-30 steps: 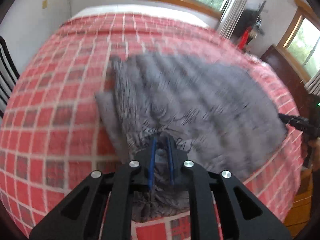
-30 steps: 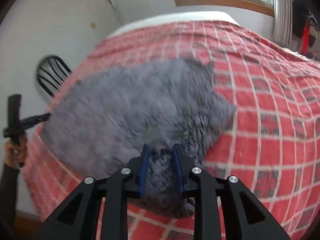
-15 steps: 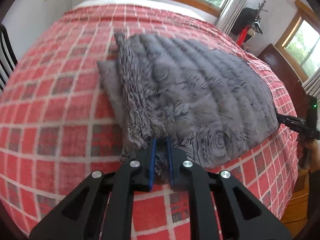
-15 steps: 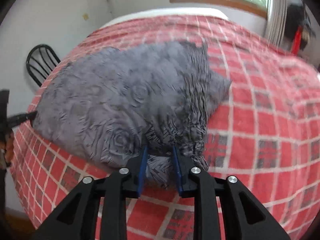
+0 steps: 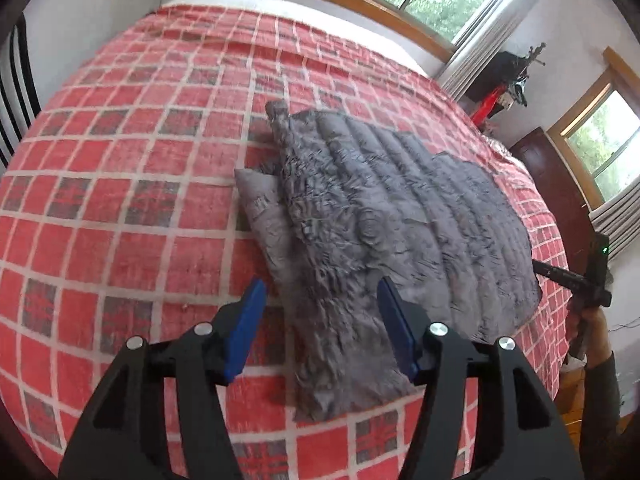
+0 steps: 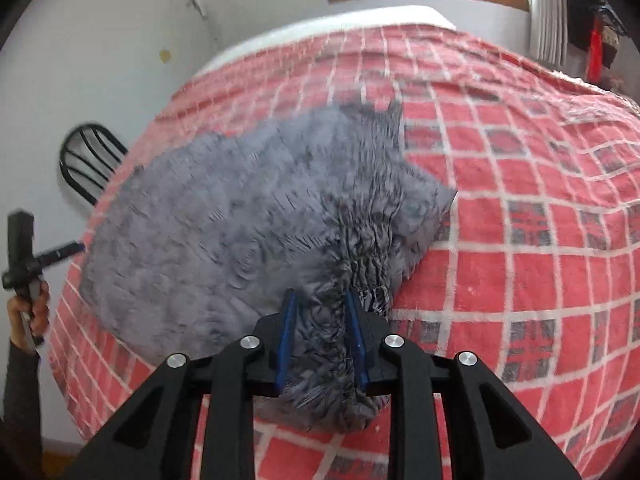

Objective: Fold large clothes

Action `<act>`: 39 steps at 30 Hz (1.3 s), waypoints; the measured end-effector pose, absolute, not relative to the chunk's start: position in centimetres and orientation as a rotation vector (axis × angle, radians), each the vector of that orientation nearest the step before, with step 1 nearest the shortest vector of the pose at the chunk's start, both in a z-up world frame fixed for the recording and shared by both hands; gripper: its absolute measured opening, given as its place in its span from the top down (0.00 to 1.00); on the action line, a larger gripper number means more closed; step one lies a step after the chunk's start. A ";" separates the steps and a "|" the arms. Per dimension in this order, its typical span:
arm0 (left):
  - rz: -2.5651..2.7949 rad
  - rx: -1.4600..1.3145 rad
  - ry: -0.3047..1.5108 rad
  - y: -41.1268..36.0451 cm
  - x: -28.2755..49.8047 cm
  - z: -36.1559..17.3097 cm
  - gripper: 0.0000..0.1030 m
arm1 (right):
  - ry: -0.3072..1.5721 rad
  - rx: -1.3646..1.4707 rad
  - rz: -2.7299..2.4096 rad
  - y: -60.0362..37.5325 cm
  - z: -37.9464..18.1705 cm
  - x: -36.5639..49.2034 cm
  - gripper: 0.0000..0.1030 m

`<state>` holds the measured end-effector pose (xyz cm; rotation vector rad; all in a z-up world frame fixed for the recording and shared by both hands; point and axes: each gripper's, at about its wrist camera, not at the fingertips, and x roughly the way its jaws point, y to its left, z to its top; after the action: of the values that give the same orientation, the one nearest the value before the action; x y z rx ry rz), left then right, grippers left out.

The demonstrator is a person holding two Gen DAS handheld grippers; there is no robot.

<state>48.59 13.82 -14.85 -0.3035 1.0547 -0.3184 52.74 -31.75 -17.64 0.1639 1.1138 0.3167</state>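
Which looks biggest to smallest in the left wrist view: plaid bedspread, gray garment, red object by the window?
1. plaid bedspread, fills most of the frame
2. gray garment
3. red object, smallest, but farthest from the camera, so true size is unsure

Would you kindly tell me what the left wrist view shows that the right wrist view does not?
Only the left wrist view: the left claw opening, its pads clear of the grey garment, and a side window.
Only the right wrist view: the right claw clamped on the garment's bunched edge, plus a whole black chair back.
Both: the red checked bedspread.
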 end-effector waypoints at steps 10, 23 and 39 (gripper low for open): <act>-0.437 -0.450 1.116 14.3 51.7 -18.9 0.28 | 1.123 0.154 0.360 -31.9 -18.7 52.7 0.76; -0.467 -0.513 1.116 12.9 53.4 -16.8 0.84 | 1.116 0.153 0.370 -32.1 -18.8 52.8 0.77; -0.481 -0.292 1.053 0.3 51.1 -2.4 0.87 | 1.110 0.156 0.353 -32.6 -17.5 52.4 0.77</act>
<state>51.11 0.27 -2.44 -0.2925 1.0531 -0.4809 52.35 -32.61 -17.48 0.1556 1.1102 0.3528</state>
